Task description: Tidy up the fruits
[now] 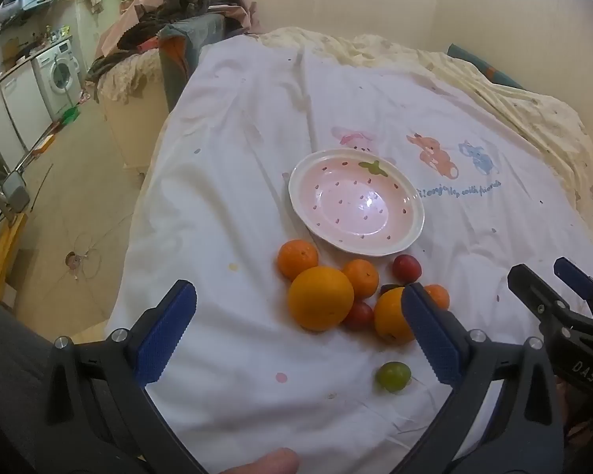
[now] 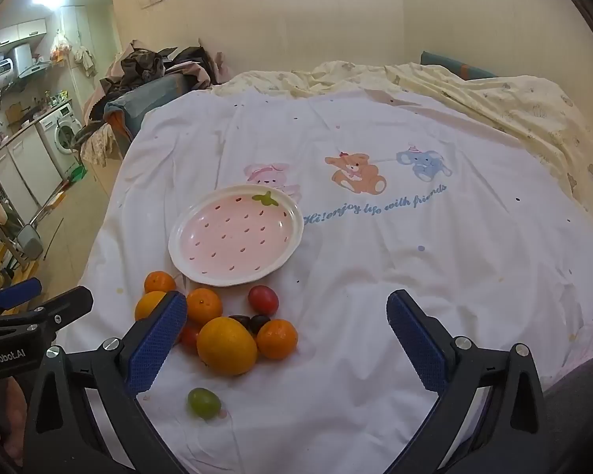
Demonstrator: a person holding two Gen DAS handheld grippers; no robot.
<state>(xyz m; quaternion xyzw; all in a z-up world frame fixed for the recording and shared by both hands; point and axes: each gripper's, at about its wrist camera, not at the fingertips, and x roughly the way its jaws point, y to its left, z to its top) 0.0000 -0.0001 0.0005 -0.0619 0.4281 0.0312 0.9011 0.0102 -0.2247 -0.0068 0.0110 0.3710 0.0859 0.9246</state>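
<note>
A pink strawberry-pattern plate (image 1: 411,233) (image 2: 178,252) lies empty on the white bedsheet. In front of it is a cluster of fruit: a big orange (image 1: 320,298), a second big orange (image 2: 226,345), small mandarins (image 1: 297,258) (image 2: 204,305), red plums (image 1: 406,268) (image 2: 263,299), dark grapes (image 2: 253,322). A green grape (image 1: 393,376) (image 2: 204,402) lies alone, nearer me. My left gripper (image 1: 299,300) is open above the fruit's near side. My right gripper (image 2: 287,312) is open, to the right of the cluster.
The white sheet (image 2: 415,276) with cartoon animals covers the bed; a cream blanket (image 2: 514,110) is bunched at the back right. The bed's left edge drops to the floor (image 1: 79,197). Clothes (image 1: 178,4) are piled behind.
</note>
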